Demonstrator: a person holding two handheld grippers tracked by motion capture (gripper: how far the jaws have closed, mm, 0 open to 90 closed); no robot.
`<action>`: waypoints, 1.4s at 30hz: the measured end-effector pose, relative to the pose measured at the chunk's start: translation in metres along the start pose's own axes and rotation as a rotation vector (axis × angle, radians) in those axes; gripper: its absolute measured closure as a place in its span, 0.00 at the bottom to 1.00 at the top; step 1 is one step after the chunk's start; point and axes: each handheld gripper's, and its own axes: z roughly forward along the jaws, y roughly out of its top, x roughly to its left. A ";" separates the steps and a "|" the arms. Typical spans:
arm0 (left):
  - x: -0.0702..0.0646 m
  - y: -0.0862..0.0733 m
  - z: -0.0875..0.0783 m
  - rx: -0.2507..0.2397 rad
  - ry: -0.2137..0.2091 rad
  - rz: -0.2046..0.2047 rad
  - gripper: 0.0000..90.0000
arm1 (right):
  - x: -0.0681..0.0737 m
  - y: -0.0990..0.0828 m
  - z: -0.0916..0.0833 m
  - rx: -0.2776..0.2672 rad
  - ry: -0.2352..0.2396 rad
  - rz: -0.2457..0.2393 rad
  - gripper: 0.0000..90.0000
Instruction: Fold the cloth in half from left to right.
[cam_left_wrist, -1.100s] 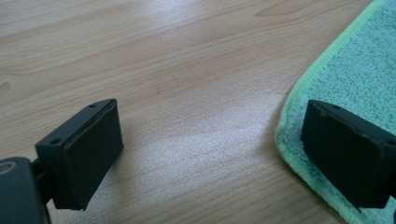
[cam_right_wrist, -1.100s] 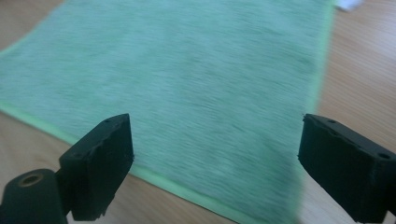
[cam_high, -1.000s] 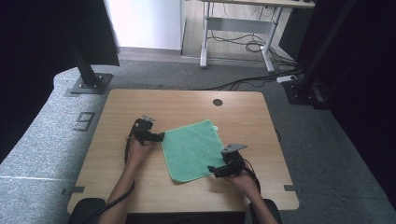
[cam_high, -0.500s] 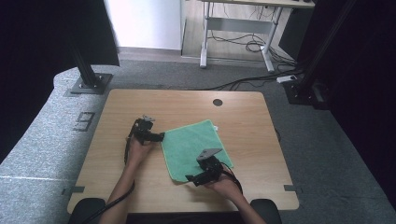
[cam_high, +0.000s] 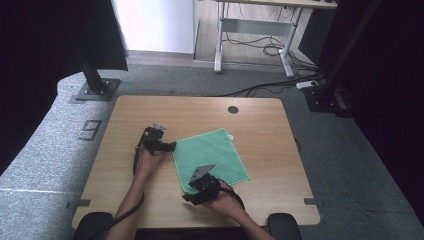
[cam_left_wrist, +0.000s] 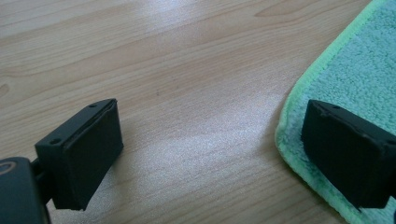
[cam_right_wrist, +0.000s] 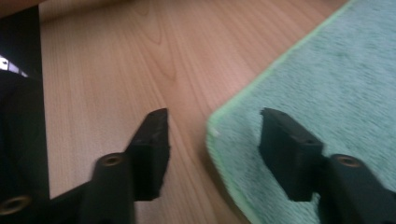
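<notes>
A green cloth (cam_high: 212, 155) lies flat on the wooden table (cam_high: 260, 130), turned a little askew. My left gripper (cam_high: 173, 146) sits at the cloth's left corner, open. In the left gripper view its jaws stand wide apart, one over the cloth's rounded corner (cam_left_wrist: 299, 126), the other over bare wood. My right gripper (cam_high: 186, 198) is at the cloth's near corner, open too. In the right gripper view the green cloth corner (cam_right_wrist: 219, 123) lies between its jaws, one jaw above the cloth and one above the table.
A round cable hole (cam_high: 233, 109) sits near the table's far edge. Black frame posts (cam_high: 92, 75) stand on the grey floor to the left and right. A desk frame with cables (cam_high: 260, 45) stands beyond the table.
My right gripper has slid left along the cloth's near edge, from its right side to the near corner. The left gripper has stayed at the left corner.
</notes>
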 end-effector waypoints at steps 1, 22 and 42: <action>0.000 0.000 0.000 0.000 0.001 0.001 0.06 | 0.001 0.001 0.001 0.005 -0.004 -0.002 0.58; -0.001 -0.004 -0.007 -0.060 -0.202 0.090 0.95 | 0.007 0.005 0.014 0.059 -0.078 -0.030 0.97; 0.016 0.008 -0.029 -0.049 -0.217 -0.004 0.98 | 0.016 0.023 0.000 -0.048 -0.083 -0.063 0.97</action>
